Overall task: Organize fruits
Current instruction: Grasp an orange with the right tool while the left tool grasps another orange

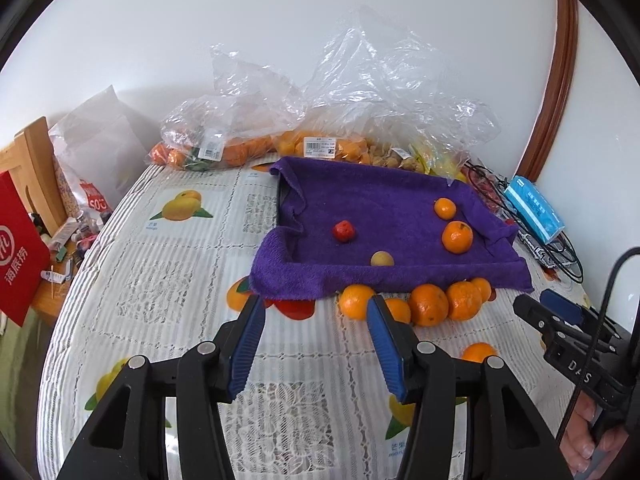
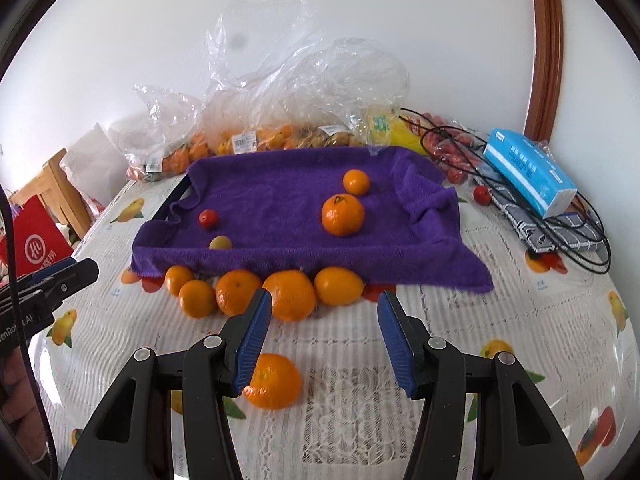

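A tray under a purple towel [image 1: 360,204] [image 2: 280,200] holds two oranges [image 1: 457,236] [image 2: 343,214], a small red fruit [image 1: 343,231] [image 2: 208,218] and a small yellow fruit [image 1: 381,259] [image 2: 220,243]. Several oranges [image 1: 428,305] [image 2: 289,294] lie in a row on the table before the tray's front edge. One orange [image 2: 273,380] [image 1: 478,352] lies alone nearer. My left gripper [image 1: 316,312] is open and empty, left of the row. My right gripper [image 2: 324,304] is open and empty above the table, the lone orange under its left finger.
Clear plastic bags of fruit [image 1: 256,148] [image 2: 248,136] stand behind the tray by the wall. A blue tissue pack [image 1: 534,208] [image 2: 528,172] and black cables [image 2: 520,200] lie at the right. A red bag [image 1: 20,252] and a wooden chair [image 1: 36,168] are at the left.
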